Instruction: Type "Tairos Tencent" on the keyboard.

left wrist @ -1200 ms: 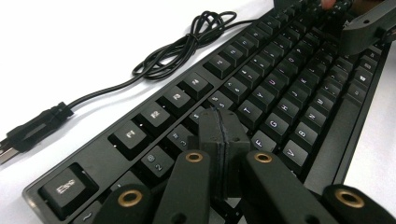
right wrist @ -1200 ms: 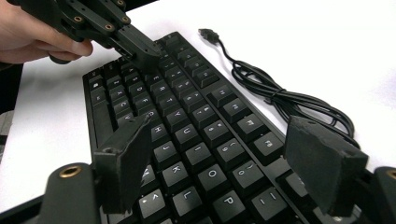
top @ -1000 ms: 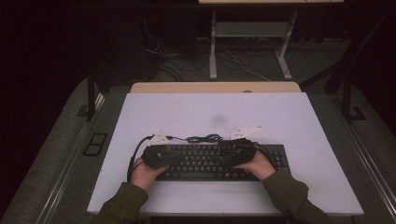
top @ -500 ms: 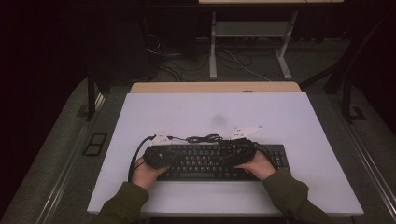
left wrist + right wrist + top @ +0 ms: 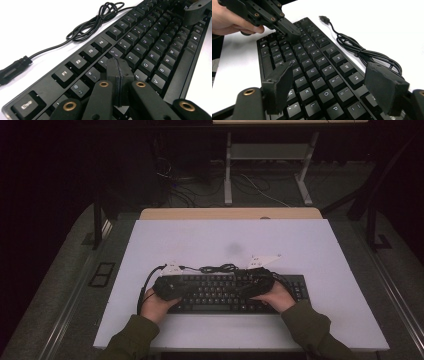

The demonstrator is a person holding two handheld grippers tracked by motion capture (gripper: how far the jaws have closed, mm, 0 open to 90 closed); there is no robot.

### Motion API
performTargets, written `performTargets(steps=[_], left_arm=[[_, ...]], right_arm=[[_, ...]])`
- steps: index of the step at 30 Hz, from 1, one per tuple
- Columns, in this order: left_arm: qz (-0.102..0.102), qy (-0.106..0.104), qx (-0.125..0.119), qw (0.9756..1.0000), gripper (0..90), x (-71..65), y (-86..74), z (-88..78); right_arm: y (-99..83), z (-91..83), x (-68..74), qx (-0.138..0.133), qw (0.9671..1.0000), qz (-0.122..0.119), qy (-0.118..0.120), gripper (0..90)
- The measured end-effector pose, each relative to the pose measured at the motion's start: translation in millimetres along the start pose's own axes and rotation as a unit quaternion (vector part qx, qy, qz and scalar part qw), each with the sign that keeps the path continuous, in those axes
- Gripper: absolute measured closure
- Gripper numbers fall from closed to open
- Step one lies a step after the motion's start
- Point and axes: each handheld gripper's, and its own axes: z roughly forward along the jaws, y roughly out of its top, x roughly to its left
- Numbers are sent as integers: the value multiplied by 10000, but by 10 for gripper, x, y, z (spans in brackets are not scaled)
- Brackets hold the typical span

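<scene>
We hold both tools over the flat black plastic keyboard (image 5: 235, 292) lying near the table's front edge. Our left gripper (image 5: 120, 83) is pressed closed, tip on the keys; our right gripper (image 5: 332, 92) hangs spread wide. Likely key-pressing; next calls for a precise downward tap.

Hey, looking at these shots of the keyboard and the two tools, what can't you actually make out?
- Keyboard legends: too small and dim in the high view.
- Its left end keys: hidden in the left gripper view by the left tool, whose jaws are shut together.
- Its right end: cut off by the bottom edge in the right gripper view, behind the open right tool.
- Cable plug: blurred, cropped at the left edge.
</scene>
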Motion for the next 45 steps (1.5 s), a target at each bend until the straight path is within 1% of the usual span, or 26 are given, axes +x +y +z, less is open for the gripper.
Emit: performTargets(steps=[2,3,7,15,19,21,25,28,30,37,42,45], left_arm=[[-45,-6,-19,10000,891,-1,0,-8],[-10,-13,-22,10000,891,6,1,-15],[-57,-9,-71,10000,876,3,6,-35],[-58,-24,-97,9999,765,-9,6,-51],[-65,-19,-87,9999,694,-12,2,-51],[-60,15,-76,10000,649,-15,4,-47],[-58,75,-82,9999,540,-24,5,-36],[-15,116,-53,9999,444,-31,3,-21],[-4,126,-46,9999,405,-35,3,-18],[4,178,-100,9998,295,-48,1,0],[-2,208,-105,9997,254,-48,0,5],[-12,225,-121,9997,238,-47,-2,8]], right_arm=[[6,-2,-5,-12,10000,14,-2,228],[10,-4,-7,-19,10000,29,1,228],[35,7,-20,-31,10000,41,5,224],[101,64,-13,-28,9999,7,134,223],[119,72,-16,17,9998,60,206,240],[125,75,-17,53,9996,32,270,251],[129,63,1,93,9995,53,312,348],[137,55,20,102,9993,35,363,432],[143,53,35,102,9992,-2,384,479],[145,64,100,203,9987,-125,459,645],[139,74,137,293,9981,-197,512,753],[131,86,162,332,9974,-241,585,816]])
